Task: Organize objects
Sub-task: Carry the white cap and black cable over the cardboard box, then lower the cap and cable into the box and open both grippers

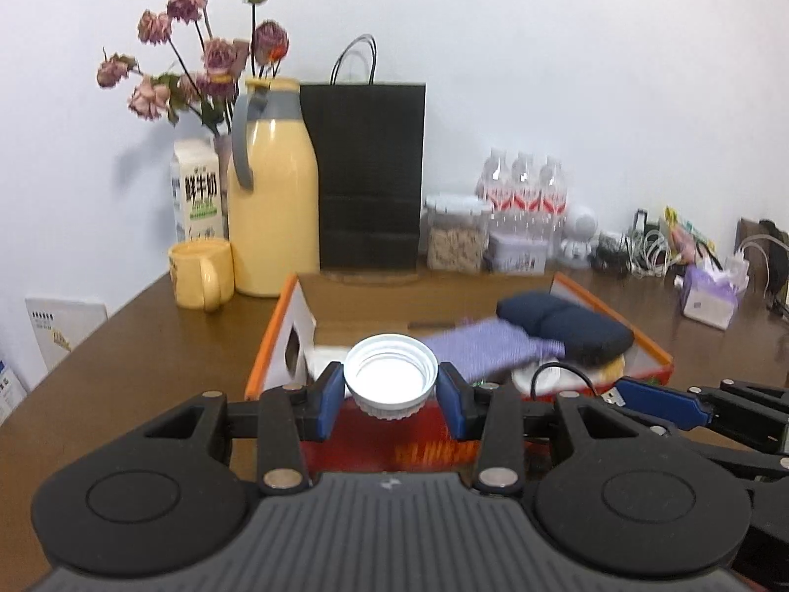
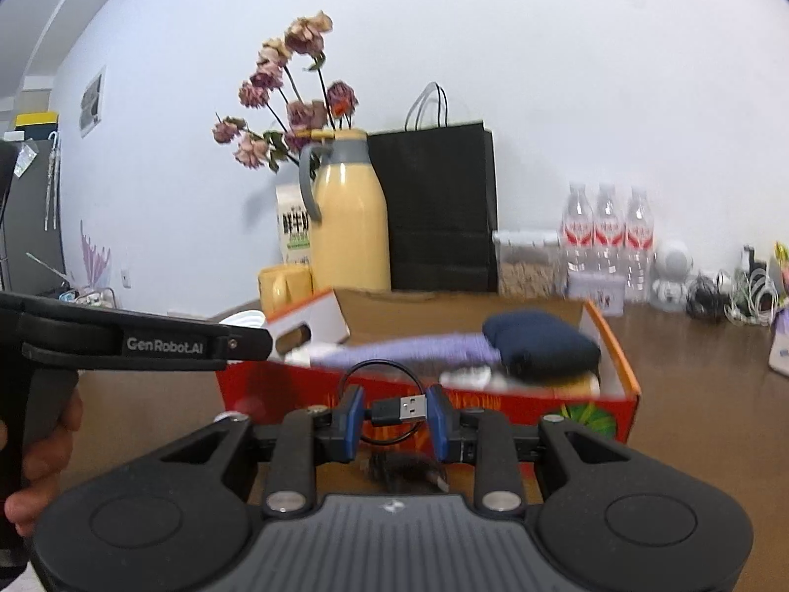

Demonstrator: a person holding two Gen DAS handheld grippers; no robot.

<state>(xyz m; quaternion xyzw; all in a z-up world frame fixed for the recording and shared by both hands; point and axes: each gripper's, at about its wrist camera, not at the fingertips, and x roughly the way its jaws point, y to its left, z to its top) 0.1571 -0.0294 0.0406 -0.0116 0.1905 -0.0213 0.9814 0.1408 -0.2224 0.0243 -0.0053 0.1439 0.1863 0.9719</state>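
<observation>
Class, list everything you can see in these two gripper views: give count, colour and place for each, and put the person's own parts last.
bottle cap: one, white, in left gripper.
USB cable: one, black, in right gripper.
box: one, orange-red, table centre.
pouch: one, navy, inside box.
cloth: one, lilac, inside box.
jug: one, yellow, behind box.
mug: one, yellow, beside jug.
paper bag: one, black, against wall.
water bottles: three, clear, right of bag.
left gripper: black, blue pads.
right gripper: same.
hand: one, left edge.
</observation>
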